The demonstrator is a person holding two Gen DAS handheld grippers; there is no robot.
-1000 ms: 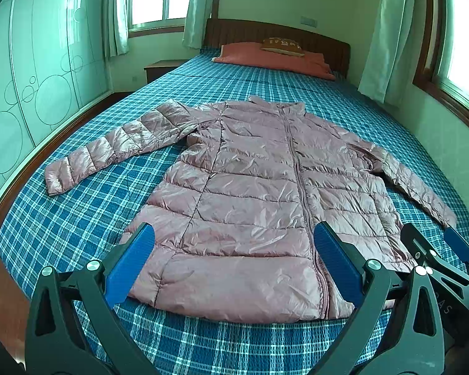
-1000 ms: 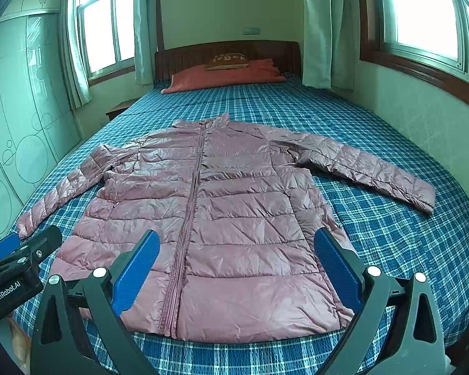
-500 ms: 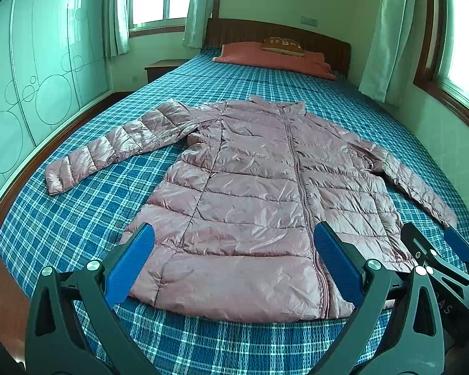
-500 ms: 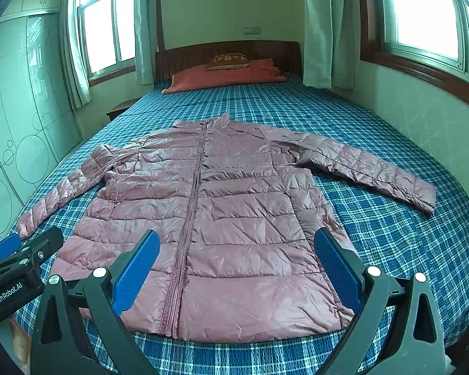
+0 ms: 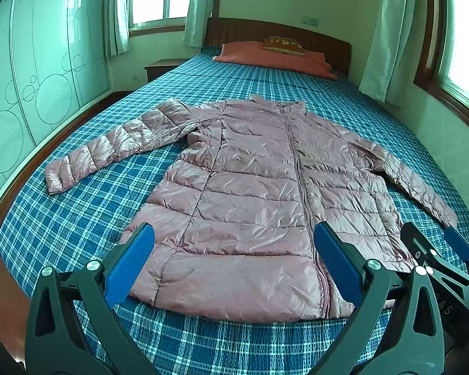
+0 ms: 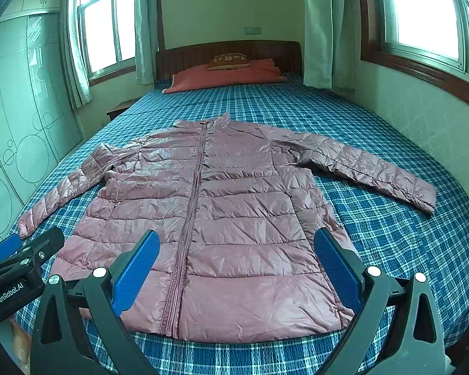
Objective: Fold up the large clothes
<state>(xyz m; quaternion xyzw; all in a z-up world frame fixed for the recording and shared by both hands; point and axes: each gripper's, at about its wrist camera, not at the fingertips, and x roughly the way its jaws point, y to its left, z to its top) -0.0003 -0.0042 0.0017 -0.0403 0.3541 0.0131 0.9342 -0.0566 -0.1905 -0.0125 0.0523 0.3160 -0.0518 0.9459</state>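
On the bed (image 5: 87,218), a pink quilted jacket (image 5: 253,206) is laid flat, front up, zipped closed, with the collar toward the headboard (image 6: 228,51) and the hem at the near edge. Both sleeves are spread outward onto the blue plaid cover: the left sleeve (image 5: 118,147) is angled toward the wardrobe side, the right sleeve (image 6: 369,168) toward the window wall. The zip (image 6: 194,206) is seen running straight from collar to hem.

The left claw (image 5: 234,262) is held wide, its blue pads (image 5: 131,265) apart above the hem; nothing is gripped. In that view the hem's left corner is framed between the fingers. The right claw (image 6: 234,268) is likewise spread wide and empty, hovering over the hem near the zip. Each claw is visible at the edge of the other's view: the right one at lower right of the left view (image 5: 453,250), the left one at lower left of the right view (image 6: 12,259). Whether either touches the fabric cannot be told.

At the head of the bed, an orange pillow (image 6: 225,76) is set against the headboard, with a small brown cushion (image 6: 228,61) on it. A nightstand (image 5: 162,67) is placed beside the bed. A wardrobe (image 5: 40,72) with circle patterns is set along the left side. Curtains (image 6: 319,25) are hung by the windows.
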